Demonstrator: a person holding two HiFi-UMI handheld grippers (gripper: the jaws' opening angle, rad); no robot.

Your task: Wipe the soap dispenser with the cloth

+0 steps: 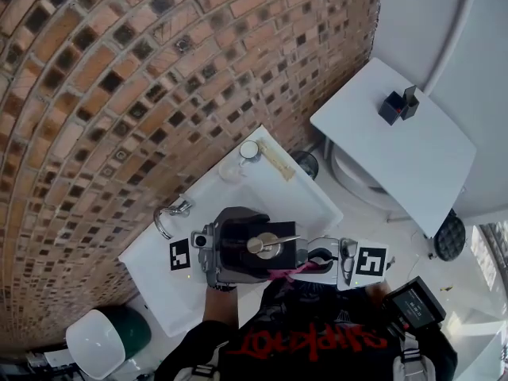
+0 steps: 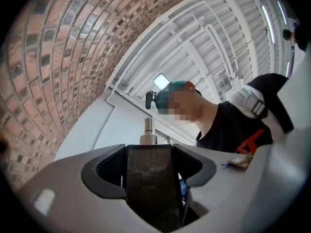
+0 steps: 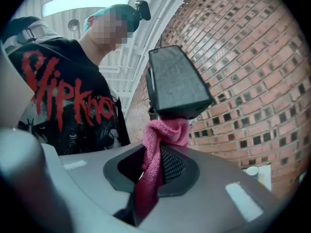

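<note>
**A:** Where does everything sit, starting from the big stuff?

**B:** The brick wall point(image 1: 95, 70) fills the upper left of the head view. The white sink point(image 1: 305, 205) runs diagonally below it, and its faucet point(image 1: 171, 213) is at the left edge. The soap dispenser point(image 1: 255, 244) is held off the sink at lower centre, just in front of the person's chest.

**A:** Who has it?

**B:** The left gripper point(image 2: 149, 166). Its jaws are clamped on the two flat sides of the dark, boxy body. The right gripper point(image 3: 153, 166) pinches the pink cloth point(image 3: 160, 135). A bunched end stands up from its jaws and touches the lower end of the dispenser.

**A:** How will the dispenser handle?

**B:** I'd judge it stiff and hard-sided, so it won't give under the pads. The faces look smooth, and any soap film could make them slippery. A hold across the wide flat sides, low on the body, looks safest. How heavy it is depends on the fill, which I can't see.

**A:** And the small parts?

**B:** The metal pump point(image 2: 147, 130) on top likely moves when pressed, so it's a poor place to grip and needs a light wipe. The cloth is soft and limp, so it should wrap around edges easily.
</note>
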